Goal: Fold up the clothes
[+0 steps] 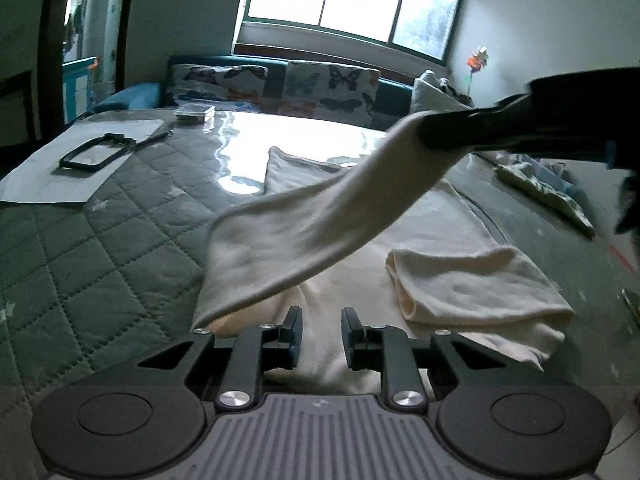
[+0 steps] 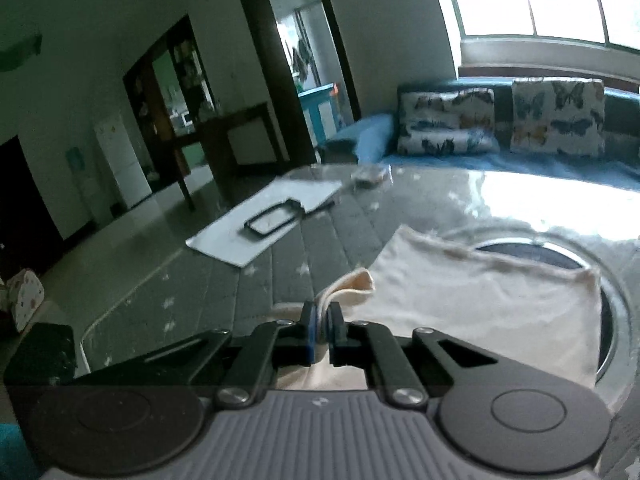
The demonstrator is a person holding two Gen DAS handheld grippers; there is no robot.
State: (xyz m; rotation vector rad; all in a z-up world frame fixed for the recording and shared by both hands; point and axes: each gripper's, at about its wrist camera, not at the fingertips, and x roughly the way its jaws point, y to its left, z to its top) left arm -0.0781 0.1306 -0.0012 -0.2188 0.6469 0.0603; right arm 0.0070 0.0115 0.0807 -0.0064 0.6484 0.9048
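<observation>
A cream garment (image 1: 436, 236) lies on the quilted grey table cover (image 1: 100, 248). One sleeve (image 1: 476, 284) is folded across its right side. My left gripper (image 1: 321, 320) is open and empty, low over the garment's near edge. My right gripper (image 2: 323, 320) is shut on the other sleeve (image 2: 352, 284). In the left wrist view it (image 1: 424, 130) holds that sleeve (image 1: 312, 232) lifted and stretched above the body of the garment (image 2: 480, 300).
A white sheet with a black frame (image 1: 96, 154) and a small clear box (image 1: 195, 112) lie at the far left of the table. Crumpled greenish cloth (image 1: 548, 192) lies at the right. A sofa with butterfly cushions (image 1: 332, 88) stands behind.
</observation>
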